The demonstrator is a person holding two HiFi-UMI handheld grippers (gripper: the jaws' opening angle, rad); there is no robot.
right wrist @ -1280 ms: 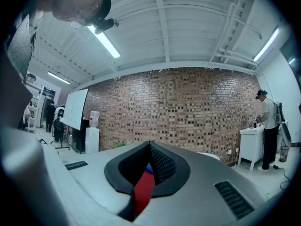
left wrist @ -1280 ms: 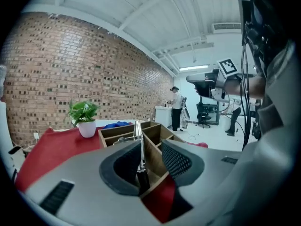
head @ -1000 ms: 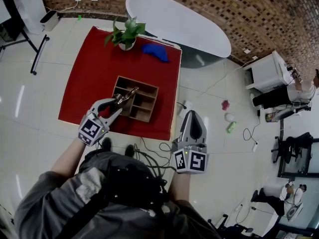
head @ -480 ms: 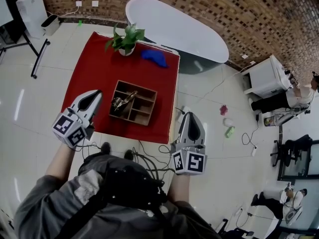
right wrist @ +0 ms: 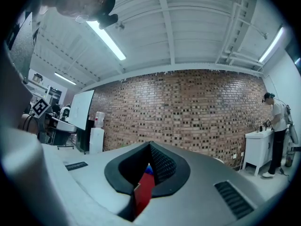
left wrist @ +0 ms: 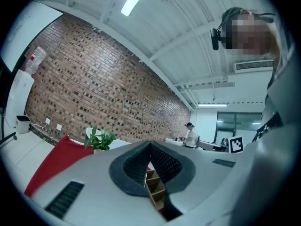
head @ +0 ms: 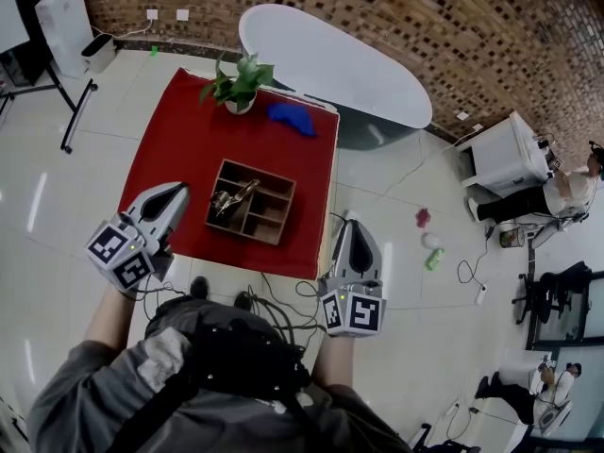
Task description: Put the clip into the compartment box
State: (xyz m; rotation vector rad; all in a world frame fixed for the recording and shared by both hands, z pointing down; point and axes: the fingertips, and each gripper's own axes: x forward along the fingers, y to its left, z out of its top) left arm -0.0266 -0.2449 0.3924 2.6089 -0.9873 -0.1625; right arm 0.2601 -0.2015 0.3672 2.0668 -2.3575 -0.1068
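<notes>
1. Red surface: lies ahead of both grippers and carries the box.
2. Box: ahead and to the right of the left gripper, ahead and to the left of the right gripper. It touches neither.
3. Left gripper: jaws closed tip to tip, nothing held. It hangs just off the box's near-left side.
4. Right gripper: jaws together, empty. It hangs off the surface's near-right corner, well apart from the box.
5. Clip: metal, lying in a left compartment of the box, ahead and to the right of the left gripper and free of it. It looks tilted; whether it leans on a divider is too small to tell.
6. Step: the clip looks placed, so the task is at or near its end.
7. Next: likely just keep both grippers clear. If the clip sits on a divider, the left gripper should open, reach ahead and to the right, and reseat it.
</notes>
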